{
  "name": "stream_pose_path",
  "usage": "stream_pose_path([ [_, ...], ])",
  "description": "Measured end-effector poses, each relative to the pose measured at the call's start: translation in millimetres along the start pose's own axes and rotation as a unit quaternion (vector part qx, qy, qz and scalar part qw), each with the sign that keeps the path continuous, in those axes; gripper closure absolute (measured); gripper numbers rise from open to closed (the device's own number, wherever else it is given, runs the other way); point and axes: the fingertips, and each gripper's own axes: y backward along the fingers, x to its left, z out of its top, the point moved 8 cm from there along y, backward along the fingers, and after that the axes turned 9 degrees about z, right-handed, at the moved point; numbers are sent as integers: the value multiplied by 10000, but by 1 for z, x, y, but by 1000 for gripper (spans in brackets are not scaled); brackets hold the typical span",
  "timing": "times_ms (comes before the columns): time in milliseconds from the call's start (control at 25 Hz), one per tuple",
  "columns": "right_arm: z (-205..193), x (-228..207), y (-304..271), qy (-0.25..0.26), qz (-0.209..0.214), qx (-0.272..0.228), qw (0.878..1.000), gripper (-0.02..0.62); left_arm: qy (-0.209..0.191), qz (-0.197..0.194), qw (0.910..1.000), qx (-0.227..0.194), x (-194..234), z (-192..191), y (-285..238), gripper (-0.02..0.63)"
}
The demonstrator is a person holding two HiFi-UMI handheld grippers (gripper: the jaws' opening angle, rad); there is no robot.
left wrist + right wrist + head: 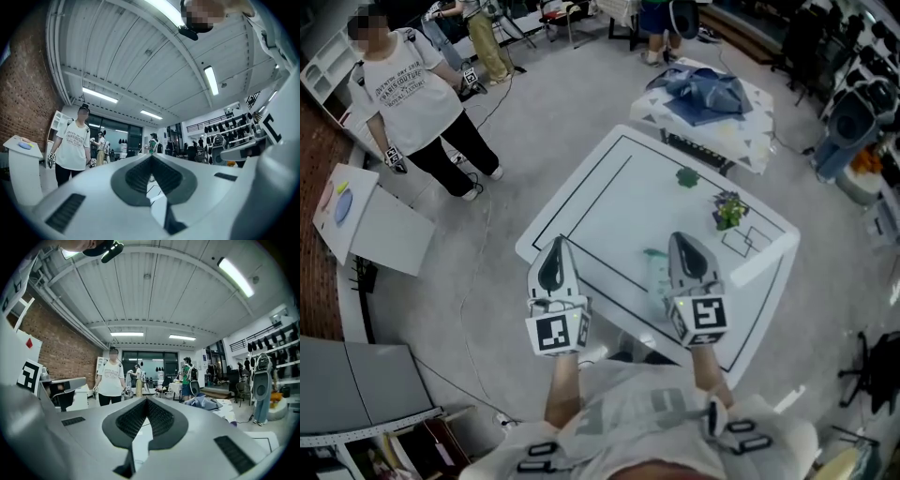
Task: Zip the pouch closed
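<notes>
**Both grippers shut, pouch just lying there**

Big workshop room, brick wall (28,93) on the left, white table (609,202) with black lines in the middle. What looks like the pouch (657,278), clear with a teal strip, lies toward the table's near edge, between the two grippers and right beside the right one. Left gripper (558,246) hangs over the near-left edge, jaws pressed together on nothing. Right gripper (682,246) same deal, closed and empty above the table. Farther right there's a small plant (729,210). A person (408,94) in a white tee stands far left.
</notes>
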Motion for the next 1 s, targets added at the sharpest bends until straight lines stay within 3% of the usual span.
stream_pose_path([
  [440,-9,-16,-9,-121,-500,146,9986,588,13,-246,9996,154,-9,-10,-28,600],
  [1000,-20,-15,6,-135,-128,419,9989,586,-28,-59,9999,115,-15,-8,-7,599],
])
